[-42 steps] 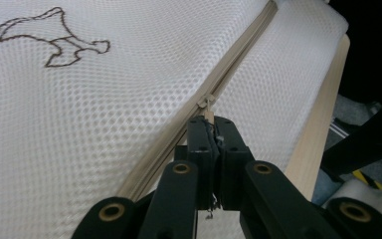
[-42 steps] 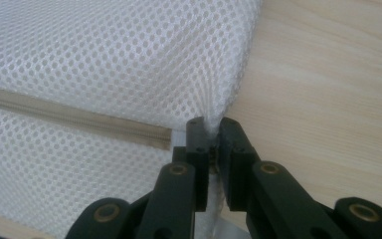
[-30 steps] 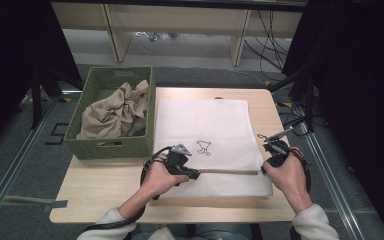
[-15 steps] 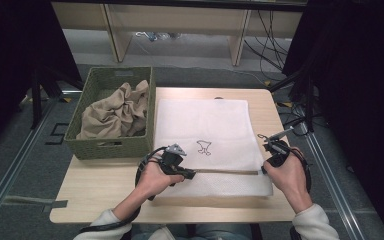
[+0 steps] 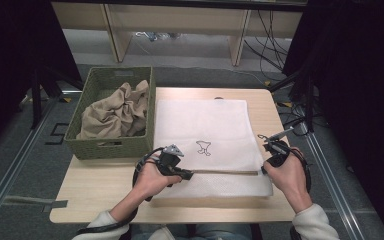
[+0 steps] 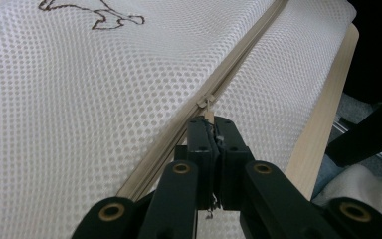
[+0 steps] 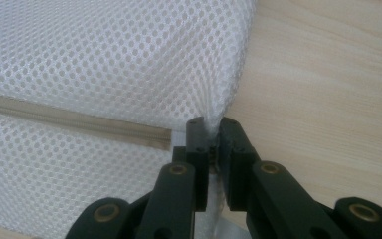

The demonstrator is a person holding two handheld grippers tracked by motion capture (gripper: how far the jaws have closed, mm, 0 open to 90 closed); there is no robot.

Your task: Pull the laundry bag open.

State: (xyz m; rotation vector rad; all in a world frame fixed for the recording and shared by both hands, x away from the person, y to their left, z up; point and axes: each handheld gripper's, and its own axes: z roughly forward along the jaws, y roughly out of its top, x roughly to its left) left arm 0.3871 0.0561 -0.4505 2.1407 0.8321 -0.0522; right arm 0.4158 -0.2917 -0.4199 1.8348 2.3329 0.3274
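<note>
Pinching the zipper pull [image 6: 208, 103] in your shut left gripper [image 6: 212, 124], slide it along the zipper [image 5: 225, 172] while your right gripper [image 7: 212, 130] clamps the mesh bag's [image 5: 205, 120] edge taut.

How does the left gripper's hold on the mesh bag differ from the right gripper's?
The left gripper pinches the zipper pull partway along the zipper; the right gripper pinches the mesh bag by its edge, just past the zipper's end. Both jaws are shut, both near the bag's front edge.
</note>
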